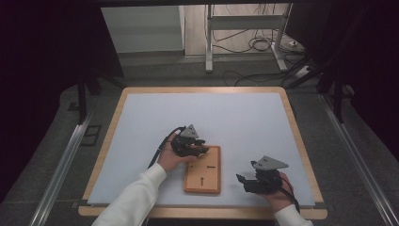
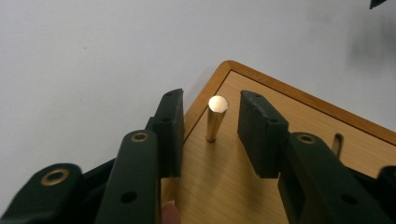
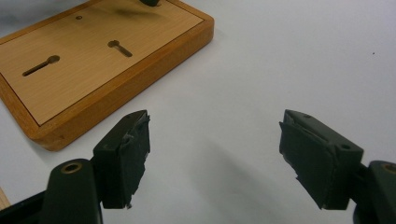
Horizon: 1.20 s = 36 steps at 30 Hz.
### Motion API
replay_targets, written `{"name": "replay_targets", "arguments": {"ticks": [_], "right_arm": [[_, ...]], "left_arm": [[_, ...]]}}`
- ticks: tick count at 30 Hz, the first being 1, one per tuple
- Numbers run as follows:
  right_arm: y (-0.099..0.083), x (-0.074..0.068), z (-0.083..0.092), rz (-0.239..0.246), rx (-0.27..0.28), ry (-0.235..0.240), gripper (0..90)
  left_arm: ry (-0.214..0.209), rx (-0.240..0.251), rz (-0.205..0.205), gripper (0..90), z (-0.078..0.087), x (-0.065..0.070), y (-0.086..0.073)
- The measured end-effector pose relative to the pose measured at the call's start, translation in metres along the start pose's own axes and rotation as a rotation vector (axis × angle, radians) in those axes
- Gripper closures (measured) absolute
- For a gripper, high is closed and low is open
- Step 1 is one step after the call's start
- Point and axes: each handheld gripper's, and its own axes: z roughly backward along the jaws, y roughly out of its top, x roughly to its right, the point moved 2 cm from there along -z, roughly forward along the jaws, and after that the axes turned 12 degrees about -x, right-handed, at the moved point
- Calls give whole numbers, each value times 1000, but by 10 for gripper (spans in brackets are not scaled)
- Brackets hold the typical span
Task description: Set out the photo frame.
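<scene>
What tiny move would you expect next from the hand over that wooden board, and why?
Probably closing the left gripper the rest of the way on the brass peg. The peg stands upright in the wooden board between the two pads, with a gap visible on each side, so nothing grips it yet.

- Wooden board [image 1: 203,178] on the table mat [image 1: 235,117], near its front edge.
- Peg [image 2: 216,116] upright in the board's corner.
- Left gripper [image 1: 197,149] over that corner; right gripper [image 1: 247,182] right of the board.

a pale grey mat [image 1: 244,117] covers the light wooden table [image 1: 301,141], and beyond it black cables [image 1: 249,44] trail around a white metal stand [image 1: 209,42].
</scene>
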Motion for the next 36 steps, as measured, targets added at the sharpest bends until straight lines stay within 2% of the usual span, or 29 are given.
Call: {"name": "replay_targets", "arguments": {"ticks": [1, 4, 8, 10, 12, 13, 16, 24, 26, 36], "right_arm": [[0, 0, 0, 1, -2, 1, 247], [0, 0, 0, -4, -1, 1, 247], [0, -1, 0, 0, -2, 1, 248], [0, -1, 0, 0, 0, 0, 247], [0, -1, 0, 1, 0, 1, 247], [0, -1, 0, 1, -1, 3, 247], [0, -1, -1, 3, -2, 1, 248], [1, -4, 0, 9, 9, 5, 246], [4, -9, 1, 43, 25, 11, 242], [5, -17, 1, 84, 33, 15, 235]], "left_arm": [[-3, 12, 10, 642, -1, 1, 1], [-11, 10, 8, 698, -4, 2, 1], [-12, -4, -5, 773, -6, 2, 1], [-9, 4, 8, 825, -6, 3, 2], [-13, -6, 6, 828, -6, 0, 2], [-22, 4, 21, 831, -6, 1, 2], [-37, 6, 33, 836, -6, -1, 1], [-69, -7, 40, 836, -6, -5, 1], [-77, -8, 52, 834, -6, -5, 2], [-112, -19, 78, 827, -6, -8, 4]]}}
